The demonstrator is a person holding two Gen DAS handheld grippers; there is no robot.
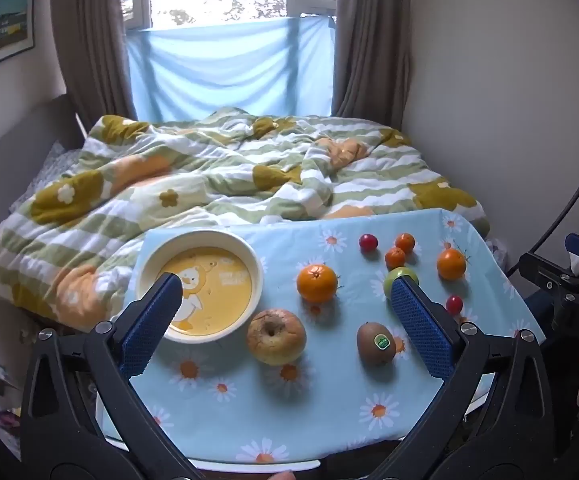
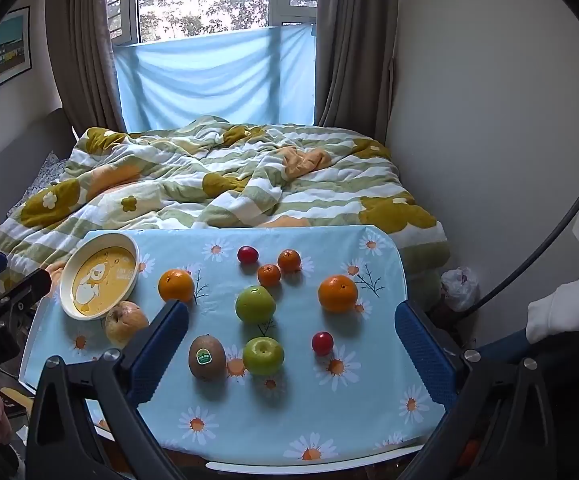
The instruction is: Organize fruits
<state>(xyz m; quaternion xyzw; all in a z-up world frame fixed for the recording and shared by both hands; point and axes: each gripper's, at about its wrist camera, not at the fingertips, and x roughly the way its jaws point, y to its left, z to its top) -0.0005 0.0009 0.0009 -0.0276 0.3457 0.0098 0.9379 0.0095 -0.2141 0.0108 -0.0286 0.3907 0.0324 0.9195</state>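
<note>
A white bowl [image 1: 199,286] [image 2: 99,280] with a yellow duck print stands empty at the table's far left. Beside it lies a wrinkled yellow apple [image 1: 276,336] [image 2: 126,322]. Spread over the daisy cloth are a kiwi [image 1: 376,343] [image 2: 207,357], two green apples [image 2: 255,304] [image 2: 263,355], two large oranges [image 1: 317,282] [image 2: 337,293], two small tangerines [image 2: 289,260] [image 2: 269,275] and two red cherry tomatoes [image 2: 247,254] [image 2: 322,342]. My left gripper [image 1: 285,308] is open and empty above the near left of the table. My right gripper [image 2: 291,332] is open and empty above the near middle.
The small table [image 2: 385,400] with a light blue daisy cloth stands against a bed with a rumpled green and yellow quilt [image 2: 217,184]. A wall is close on the right. A white plastic bag [image 2: 459,286] lies on the floor at the table's right.
</note>
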